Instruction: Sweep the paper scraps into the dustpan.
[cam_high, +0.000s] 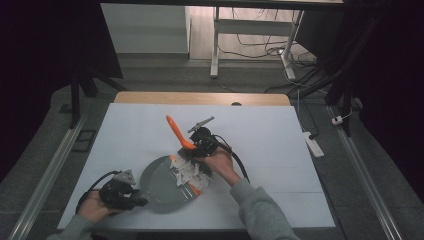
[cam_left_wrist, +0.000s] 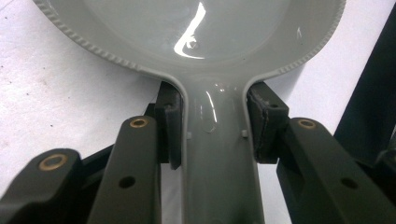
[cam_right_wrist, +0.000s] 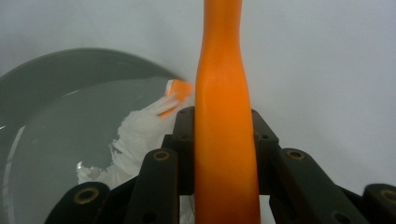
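Grey pan (cam_high: 162, 182) on white worktop (cam_high: 260, 145): your left tool (cam_high: 131, 196) clamps its handle. Orange brush (cam_high: 176, 131), white bristles in the pan: your right tool (cam_high: 200, 145) grips its handle.

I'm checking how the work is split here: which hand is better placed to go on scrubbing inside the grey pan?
The right: the right gripper clamps the orange brush, its white bristles in the pan. The left gripper is shut on the pan's handle, steadying it.

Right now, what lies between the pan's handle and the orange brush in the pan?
In the high view, bare grey pan floor lies between the handle, clamped by the left hand-held gripper, and the orange brush over crumpled white paper.
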